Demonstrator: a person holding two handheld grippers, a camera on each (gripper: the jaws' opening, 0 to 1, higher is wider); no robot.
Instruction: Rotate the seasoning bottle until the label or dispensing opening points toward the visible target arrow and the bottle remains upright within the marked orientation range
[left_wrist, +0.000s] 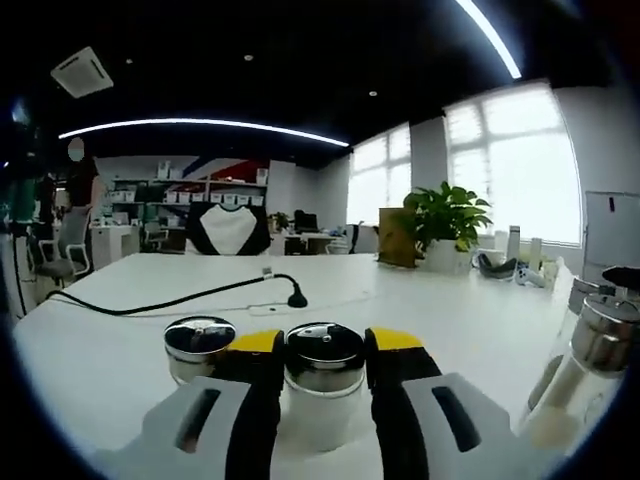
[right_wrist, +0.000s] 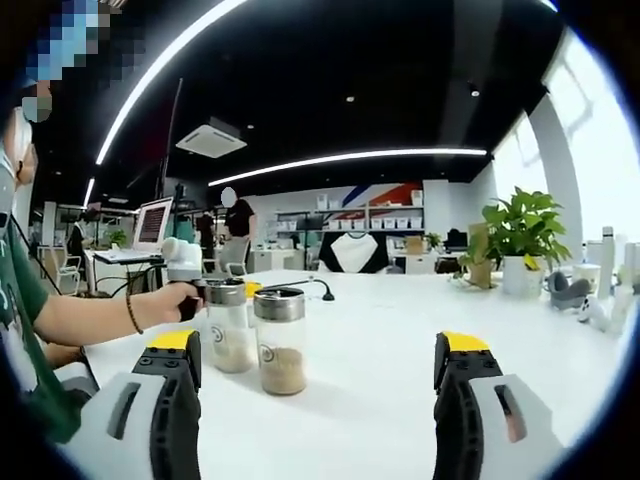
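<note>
A seasoning bottle (left_wrist: 323, 375) with a chrome lid stands upright on the white table (left_wrist: 400, 295). My left gripper (left_wrist: 325, 345) is shut on it, a yellow-tipped jaw against each side. A second chrome-lidded bottle (left_wrist: 198, 347) stands just left of the left jaw. In the right gripper view, two glass bottles (right_wrist: 228, 325) (right_wrist: 280, 342) with pale seasoning stand upright ahead of my right gripper (right_wrist: 318, 345). It is open with nothing between its jaws. A person's hand (right_wrist: 172, 298) holds the left gripper (right_wrist: 186, 262) just behind those bottles.
Another glass bottle (left_wrist: 590, 365) stands close at the right edge. A black cable (left_wrist: 180, 298) runs across the table. A potted plant (left_wrist: 445, 225) and small items (left_wrist: 510, 262) stand at the far right. A laptop (right_wrist: 152, 224) is at the far left.
</note>
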